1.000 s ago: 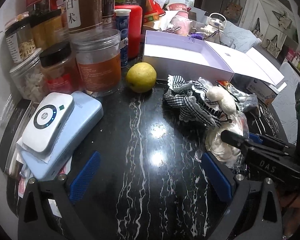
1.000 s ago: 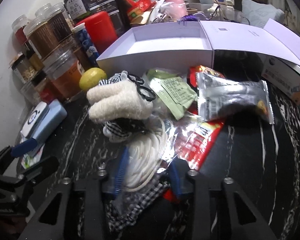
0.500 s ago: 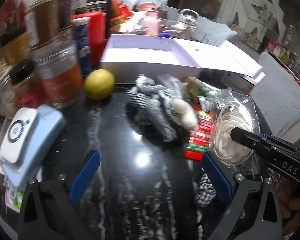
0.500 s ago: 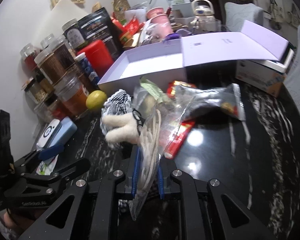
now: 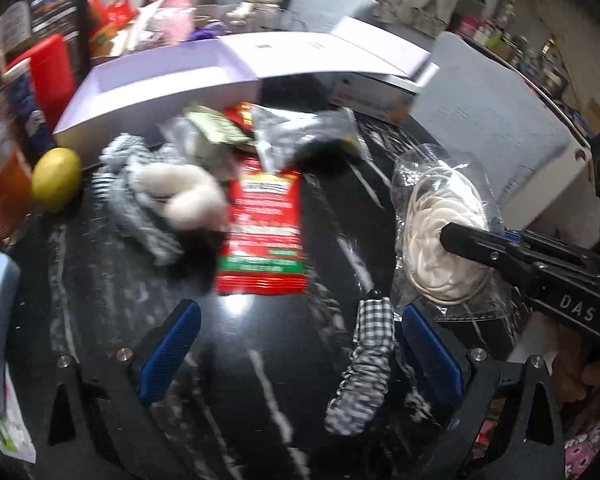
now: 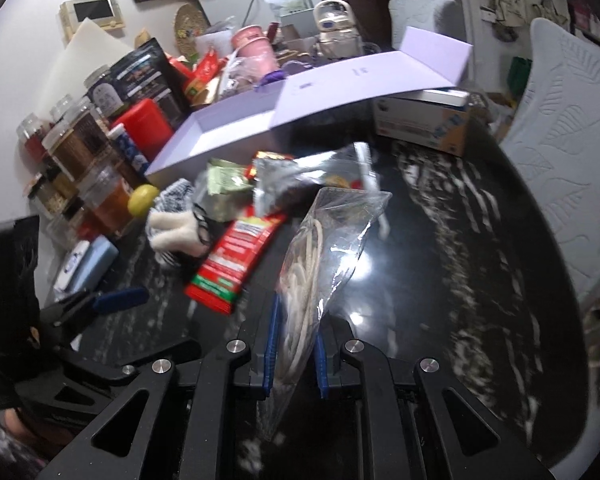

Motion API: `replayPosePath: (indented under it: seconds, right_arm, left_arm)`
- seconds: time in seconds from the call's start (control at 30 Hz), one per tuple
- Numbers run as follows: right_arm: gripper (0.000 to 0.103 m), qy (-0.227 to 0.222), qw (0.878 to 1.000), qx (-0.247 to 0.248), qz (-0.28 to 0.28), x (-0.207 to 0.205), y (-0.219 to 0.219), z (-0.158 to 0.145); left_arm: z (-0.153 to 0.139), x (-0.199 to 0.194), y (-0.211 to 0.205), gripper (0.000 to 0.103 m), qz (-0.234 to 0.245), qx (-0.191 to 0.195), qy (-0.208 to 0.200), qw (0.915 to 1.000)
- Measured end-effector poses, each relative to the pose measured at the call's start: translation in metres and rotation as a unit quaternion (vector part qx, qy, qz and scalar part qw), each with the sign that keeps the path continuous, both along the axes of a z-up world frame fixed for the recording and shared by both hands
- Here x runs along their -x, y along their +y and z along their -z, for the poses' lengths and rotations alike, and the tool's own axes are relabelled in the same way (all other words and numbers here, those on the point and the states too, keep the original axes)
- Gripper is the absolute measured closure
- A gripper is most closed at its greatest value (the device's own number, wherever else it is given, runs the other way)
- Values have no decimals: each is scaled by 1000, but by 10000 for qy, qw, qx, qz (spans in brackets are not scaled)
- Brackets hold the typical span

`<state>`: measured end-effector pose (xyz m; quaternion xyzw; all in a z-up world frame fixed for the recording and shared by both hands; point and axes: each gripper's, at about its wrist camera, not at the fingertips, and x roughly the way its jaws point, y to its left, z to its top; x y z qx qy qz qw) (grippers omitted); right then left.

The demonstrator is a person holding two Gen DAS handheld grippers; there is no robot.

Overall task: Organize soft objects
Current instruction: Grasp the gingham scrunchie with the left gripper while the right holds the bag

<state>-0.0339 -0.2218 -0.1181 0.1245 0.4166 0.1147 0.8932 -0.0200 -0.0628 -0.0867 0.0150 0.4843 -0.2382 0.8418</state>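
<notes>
Black marble-patterned tabletop (image 5: 268,364), crowded along its far edge with jars and packets.

Left wrist view: left gripper (image 5: 296,344) hangs over bare tabletop, jaws spread wide, nothing between the blue pads. A loose black-and-white checked fabric band (image 5: 364,368) lies just inside its right finger, not gripped. Further back, a heap of checked cloth with a fluffy cream plush piece (image 5: 180,196) on top sits beside a yellow lemon (image 5: 56,178). A red foil snack packet (image 5: 266,236) lies flat next to the heap; grey and green sachets behind it. An open lilac cardboard box (image 5: 160,92) stands behind the pile, lid folded back. At right, the right gripper (image 5: 476,240) carries a clear plastic bag of coiled cream cord (image 5: 440,240) clear of the table.

Right wrist view: right gripper (image 6: 294,344) is clenched on the clear bag (image 6: 320,256), pads pressing both faces; the bag stands edge-on, crinkled, cord loops bunched low near the pads. The lilac box (image 6: 236,128) shows no contents in its visible part.

Progress, judged: early. One soft item is lifted; the plush, checked cloth and band remain on the table, unsorted.
</notes>
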Motion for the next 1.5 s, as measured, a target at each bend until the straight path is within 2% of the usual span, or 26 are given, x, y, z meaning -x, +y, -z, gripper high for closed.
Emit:
replayPosePath:
  seconds: [0.27,0.33,0.47,0.5,0.53,0.57,0.63,0.73,0.87,1.1,1.27,1.5]
  right_arm:
    - [87,72,9998,105,156,20,-22,10]
    - [87,53,9998,103,174,24,-25,11]
    - [87,28,9997,98,201,33,-28,12]
    - [87,17,9997,103,203,36,-28,12]
    - [87,10,9997,104,203,37,-28,12]
    - [87,3,9997,106,209,39,-29,12]
    - [87,-13,9997,115,212,42,-28,12]
    - [87,-46,9997,100,209,44,-27,12]
    - [87,-41,9997,76,233,46,-26,13]
    - [87,-81,9999,26,139,45,-19,10]
    - [87,-220,9997,99,35,44,-9,2]
    - [87,-468,9984,229,-221,36,11,-12]
  left_arm:
    - [8,18,-28,6,499,-149,237,9984]
    - [12,20,-33,23,540,-185,317,9979]
    - [26,21,-33,32,604,-48,682,9958]
    - [26,24,-32,36,577,-36,572,9967]
    - [26,26,-33,45,585,-75,551,9967]
    - [26,28,-33,49,586,-127,504,9969]
    - [26,31,-34,69,493,-329,312,9978]
    - [27,29,-27,80,362,-344,271,9984]
    - [22,33,-15,80,351,-157,240,9990]
    - [3,35,4,80,73,24,-117,9999]
    - [-15,37,15,80,7,137,-398,9991]
    - [-21,25,21,80,-109,286,-540,9981]
